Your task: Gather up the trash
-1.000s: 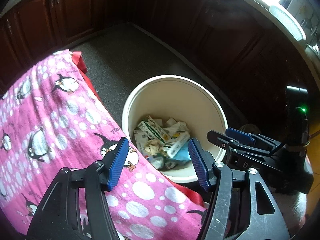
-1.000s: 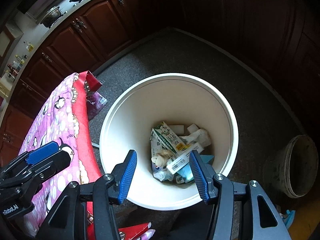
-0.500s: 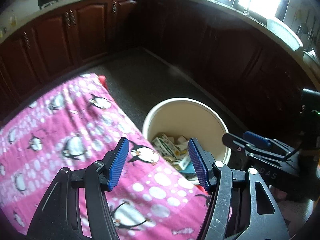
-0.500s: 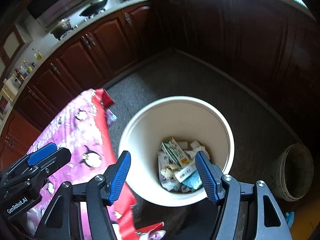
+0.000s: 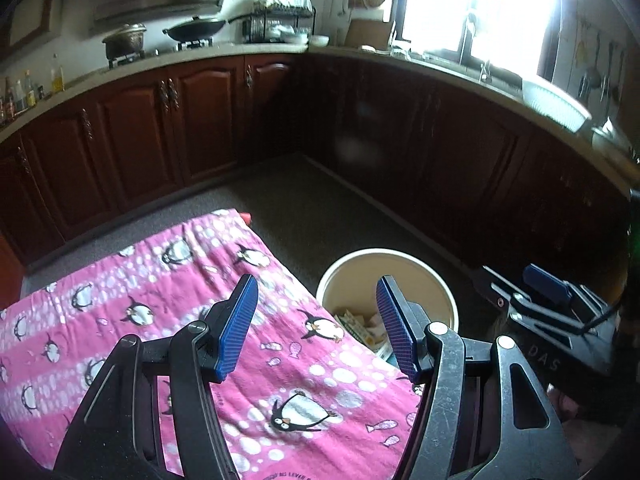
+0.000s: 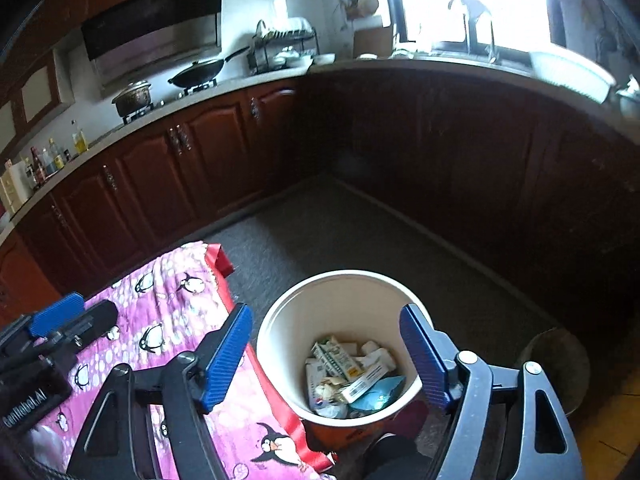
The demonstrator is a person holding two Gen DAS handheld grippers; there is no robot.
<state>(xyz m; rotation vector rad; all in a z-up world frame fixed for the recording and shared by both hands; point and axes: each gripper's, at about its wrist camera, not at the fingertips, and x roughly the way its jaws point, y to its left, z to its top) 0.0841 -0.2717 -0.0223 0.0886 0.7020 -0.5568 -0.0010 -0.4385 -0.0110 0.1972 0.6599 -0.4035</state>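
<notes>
Looks pretty much wrapped up: the trash (image 6: 352,376) sits piled in the white bucket (image 6: 280,320) on the floor beside the penguin-cloth surface (image 5: 120,300), which shows nothing left to grab. Left gripper (image 5: 316,326) and right gripper (image 6: 332,356) both have jaws wide apart, holding nothing.

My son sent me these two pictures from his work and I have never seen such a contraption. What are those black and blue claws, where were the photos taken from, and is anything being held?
There is no robot: a person holds a two-finger gripper in each hand, with a wide-angle camera on each looking along its blue-padded fingers. One picture comes from the left gripper, the other from the right gripper. Both stand open and empty. Below them is a table under a pink penguin cloth, and beside it on the floor a white bucket holding trash: small cartons and wrappers.
</notes>
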